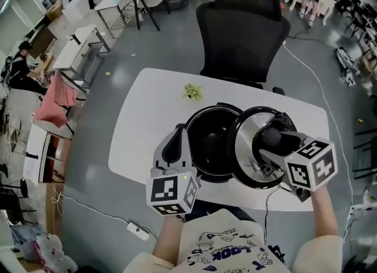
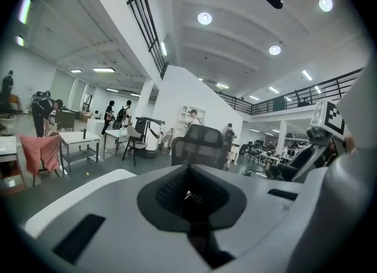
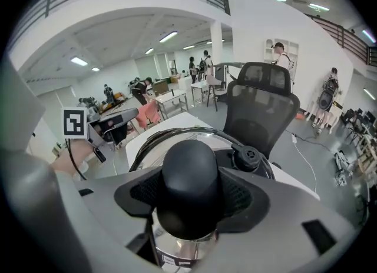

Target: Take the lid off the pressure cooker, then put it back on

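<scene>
Head view: on a white table [image 1: 147, 110] the round black pressure cooker [image 1: 209, 142] stands open, its dark inside showing. The left gripper [image 1: 177, 147] is at the cooker's left rim, and its jaw tips are lost against the black body there. The right gripper [image 1: 275, 147] holds the lid [image 1: 244, 145], a polished steel dome with a black rim. The lid is tilted over the cooker's right rim, and it is unclear whether it touches. A black mesh-backed office chair [image 1: 241, 30] stands at the table's far side. A small green object [image 1: 192, 92], too small to identify, lies near the far edge. The person is cut off at the bottom edge.

Left gripper view: the smooth grey jaws of the left gripper [image 2: 189, 198] are drawn together, leaving only a narrow dark slot. A small dark piece sits in it and cannot be identified. The cooker is not visible here.

Right gripper view: the right gripper's [image 3: 189, 195] jaws are clamped on the lid's rounded matte-black knob [image 3: 189, 177], their ribbed dark pads pressed to either side. The knob hides much of the steel dome, and the frame cuts off the lid's lower edge. A black round valve [image 3: 247, 157] sits beside the knob.
</scene>
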### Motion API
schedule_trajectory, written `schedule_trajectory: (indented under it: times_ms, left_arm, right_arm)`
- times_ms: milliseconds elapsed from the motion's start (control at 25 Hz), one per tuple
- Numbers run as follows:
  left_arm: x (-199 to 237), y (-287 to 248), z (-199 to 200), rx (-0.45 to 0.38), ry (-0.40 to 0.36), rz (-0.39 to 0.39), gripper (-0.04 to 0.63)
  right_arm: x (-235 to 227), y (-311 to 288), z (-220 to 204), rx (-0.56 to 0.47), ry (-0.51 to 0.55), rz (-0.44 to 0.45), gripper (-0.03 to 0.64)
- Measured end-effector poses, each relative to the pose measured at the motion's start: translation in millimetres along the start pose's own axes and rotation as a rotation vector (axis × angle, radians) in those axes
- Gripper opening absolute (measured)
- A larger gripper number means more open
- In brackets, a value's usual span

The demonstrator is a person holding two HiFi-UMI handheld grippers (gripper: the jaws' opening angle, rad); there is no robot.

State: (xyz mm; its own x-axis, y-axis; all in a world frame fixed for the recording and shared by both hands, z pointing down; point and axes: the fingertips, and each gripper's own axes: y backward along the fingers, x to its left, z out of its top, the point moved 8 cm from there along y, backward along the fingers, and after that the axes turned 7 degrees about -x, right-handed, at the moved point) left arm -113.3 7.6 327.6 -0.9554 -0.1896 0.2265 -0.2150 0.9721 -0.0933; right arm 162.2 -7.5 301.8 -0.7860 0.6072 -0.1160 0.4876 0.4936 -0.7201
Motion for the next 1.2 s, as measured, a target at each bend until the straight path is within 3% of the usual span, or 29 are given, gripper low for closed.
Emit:
schedule_trajectory:
  times_ms: [520,1200]
  left_arm:
    - [78,-7,-6,0.056,0.015,0.025,0.014]
    - [117,-25,-24,0.141,0.053,-0.016,0.015]
  right_arm:
    - [60,-68,46,0.027,0.030,0.015,0.294]
    - [88,-115,63,0.085,0.082,-0.009,0.295]
